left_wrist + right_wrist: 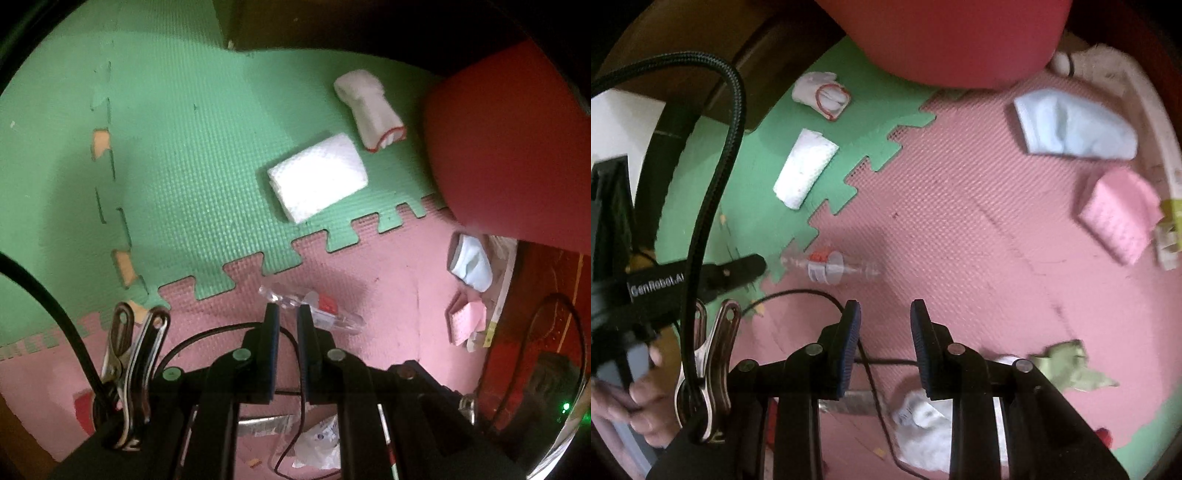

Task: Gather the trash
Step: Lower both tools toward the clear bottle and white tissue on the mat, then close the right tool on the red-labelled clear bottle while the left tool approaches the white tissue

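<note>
From the left wrist, the left gripper point(288, 314) is seen nearly closed and empty, above a clear plastic wrapper point(314, 312) on the pink mat point(399, 295).

From the right wrist, the right gripper point(885, 314) is seen partly open and empty; the wrapper point(829, 266) lies ahead, near the green mat point(768, 218).

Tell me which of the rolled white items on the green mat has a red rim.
The roll farther from the jaws, beside the red ball. Red edges its open end; the paper towel nearer by is plain white.
</note>
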Motion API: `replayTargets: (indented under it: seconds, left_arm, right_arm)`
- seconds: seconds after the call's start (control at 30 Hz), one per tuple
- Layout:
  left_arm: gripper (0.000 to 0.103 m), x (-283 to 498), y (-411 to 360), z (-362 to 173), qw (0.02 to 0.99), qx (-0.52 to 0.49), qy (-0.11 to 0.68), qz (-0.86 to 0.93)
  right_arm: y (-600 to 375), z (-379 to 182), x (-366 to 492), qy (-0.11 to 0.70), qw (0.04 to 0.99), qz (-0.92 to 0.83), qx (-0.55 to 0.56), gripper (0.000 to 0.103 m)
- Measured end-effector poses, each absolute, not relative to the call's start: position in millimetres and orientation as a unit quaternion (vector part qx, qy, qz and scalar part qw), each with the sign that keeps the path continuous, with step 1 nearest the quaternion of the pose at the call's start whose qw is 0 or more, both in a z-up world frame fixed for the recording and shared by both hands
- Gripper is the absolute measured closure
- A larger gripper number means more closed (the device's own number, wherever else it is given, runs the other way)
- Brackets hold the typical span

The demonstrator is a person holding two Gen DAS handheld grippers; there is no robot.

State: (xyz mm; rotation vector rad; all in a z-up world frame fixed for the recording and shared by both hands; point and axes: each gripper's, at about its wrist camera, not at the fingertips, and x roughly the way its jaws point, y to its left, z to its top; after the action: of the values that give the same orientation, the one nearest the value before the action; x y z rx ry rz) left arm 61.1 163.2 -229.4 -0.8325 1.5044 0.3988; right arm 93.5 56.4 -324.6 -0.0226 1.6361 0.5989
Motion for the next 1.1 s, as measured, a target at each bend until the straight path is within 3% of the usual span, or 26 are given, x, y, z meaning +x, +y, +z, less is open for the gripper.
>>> replayTargets:
  seconds: [0.4,1.1]
  left_arm:
    - [0.095,56,160,-254,0.633,-0.373,0.657,0.168]
    - [0.091,58,174,-233,0.666,-0.346,0.634,0.183]
  right_arm:
    - [69,-354,92,0.727,0.635,0.263,0.013,0.074]
    - [88,-374,84,0.715,0.643,0.273,-0.005,0.074]
